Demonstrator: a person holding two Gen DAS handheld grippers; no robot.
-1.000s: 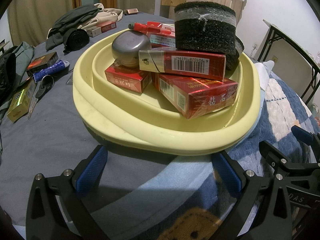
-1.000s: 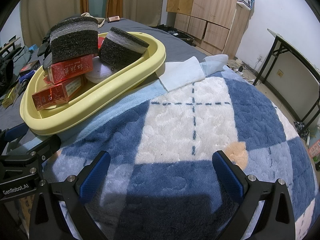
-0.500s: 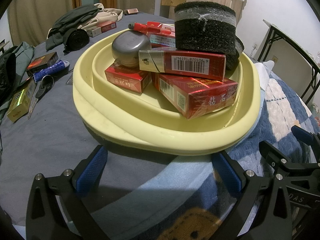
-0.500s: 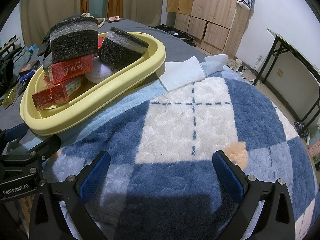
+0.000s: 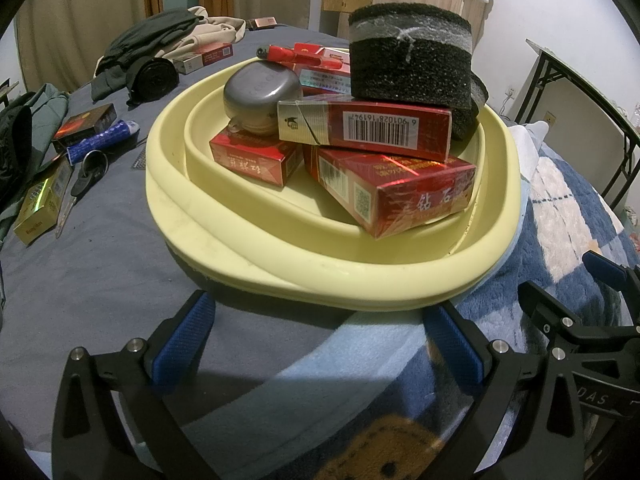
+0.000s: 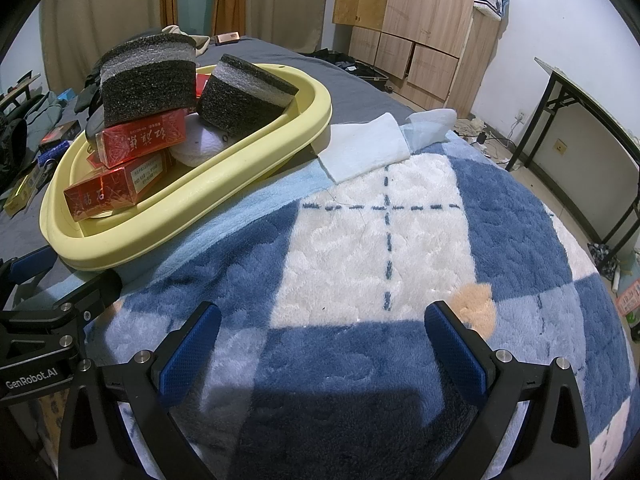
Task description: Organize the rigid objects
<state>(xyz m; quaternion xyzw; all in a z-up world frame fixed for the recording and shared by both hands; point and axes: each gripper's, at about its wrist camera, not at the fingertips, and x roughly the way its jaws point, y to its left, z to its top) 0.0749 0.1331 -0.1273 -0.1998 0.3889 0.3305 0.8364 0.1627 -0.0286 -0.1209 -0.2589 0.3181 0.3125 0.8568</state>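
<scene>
A pale yellow basin (image 5: 280, 268) sits on the bed and also shows in the right wrist view (image 6: 224, 188). It holds several red cartons (image 5: 400, 196), a grey round tin (image 5: 260, 92), a red lighter (image 5: 292, 54) and two black foam blocks (image 5: 408, 60) (image 6: 244, 96). My left gripper (image 5: 320, 344) is open and empty, just in front of the basin's near rim. My right gripper (image 6: 320, 348) is open and empty over the blue and white blanket (image 6: 380, 240), to the right of the basin.
Left of the basin on the grey sheet lie a dark box (image 5: 84, 124), a blue tube (image 5: 102, 140), scissors (image 5: 80, 184) and a gold box (image 5: 40, 204). Clothes (image 5: 160, 52) are piled behind. A folded towel (image 6: 368, 148) lies beside the basin. A black desk (image 6: 592, 120) stands at right.
</scene>
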